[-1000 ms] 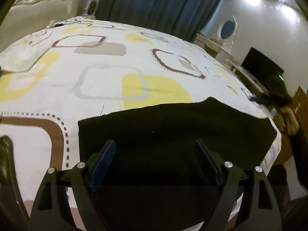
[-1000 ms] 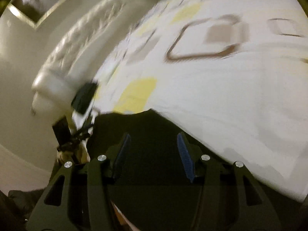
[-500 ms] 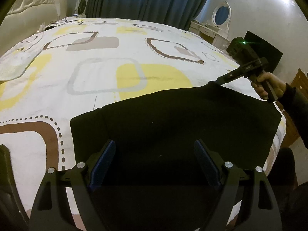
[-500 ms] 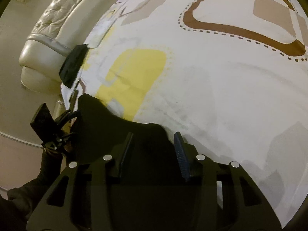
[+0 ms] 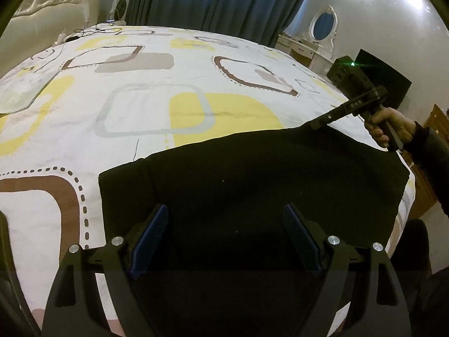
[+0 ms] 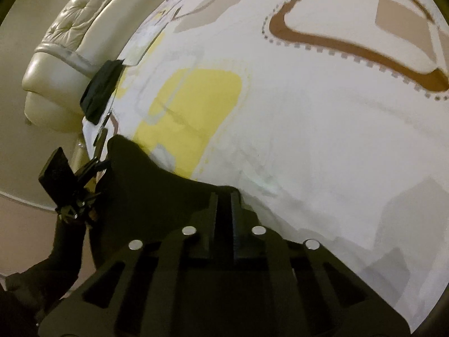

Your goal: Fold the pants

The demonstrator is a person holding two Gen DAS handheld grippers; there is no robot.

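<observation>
The left gripper [image 5: 227, 238] is showing as matte black plastic: two angled fingers [image 5: 148, 236] lined with ribbed blue pads, on a cut-out frame with round silver screw heads behind each finger. The right gripper [image 6: 224, 206] is showing the same black build, with four silver screws sitting in a row behind its fingertips and triangular openings in the frame below them. Behind its fingers a blocky black housing is glowing with a small green light, and pale lettering is running along one black bar. A dark sleeve [image 5: 429, 151] is covering the wrist behind the right hand [image 5: 388, 129].
</observation>
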